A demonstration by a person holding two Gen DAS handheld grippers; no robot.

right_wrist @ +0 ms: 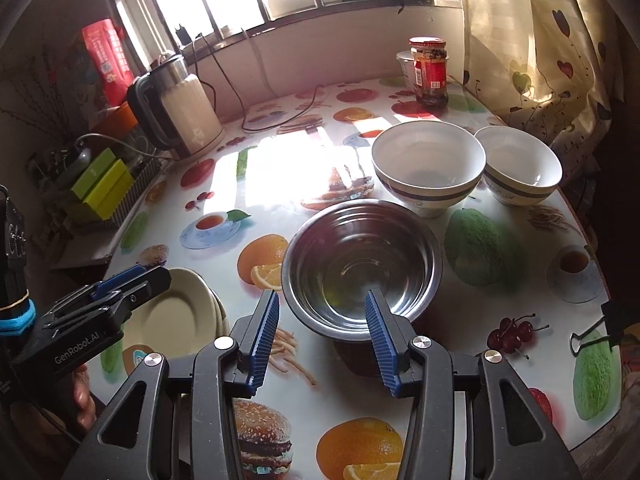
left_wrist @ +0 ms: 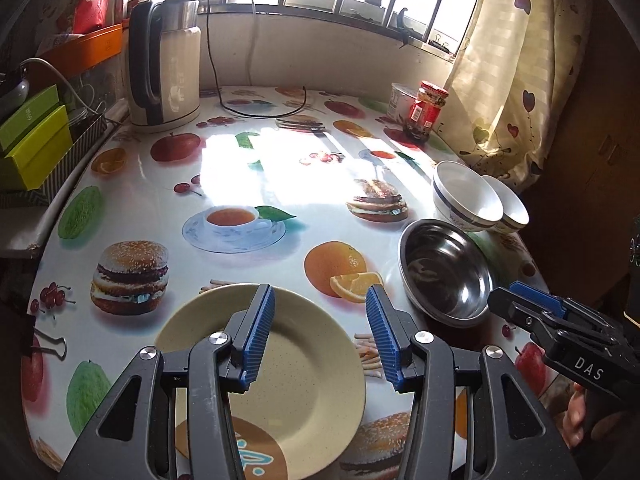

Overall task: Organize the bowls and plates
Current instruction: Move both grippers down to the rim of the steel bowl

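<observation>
Plates and bowls sit spread over the fruit-printed glossy tabletop [left_wrist: 240, 168]: a cream speckled plate [left_wrist: 280, 364], round and shallow, looks stacked on others in the right wrist view, nothing on it. Beside it stands the steel bowl [right_wrist: 360, 264], shiny and empty, and behind that two white china bowls, the nearer white bowl [right_wrist: 428, 168] touching the farther white bowl [right_wrist: 520, 168], both empty, each with a dark band. Left gripper [left_wrist: 320, 336] hovers above the plate, fingers partly apart and gripping nothing. Right gripper [right_wrist: 322, 340] hangs over the steel bowl's near rim, fingers partly apart, holding nothing; one finger lines up with the bowl's inside, the other outside the rim.
</observation>
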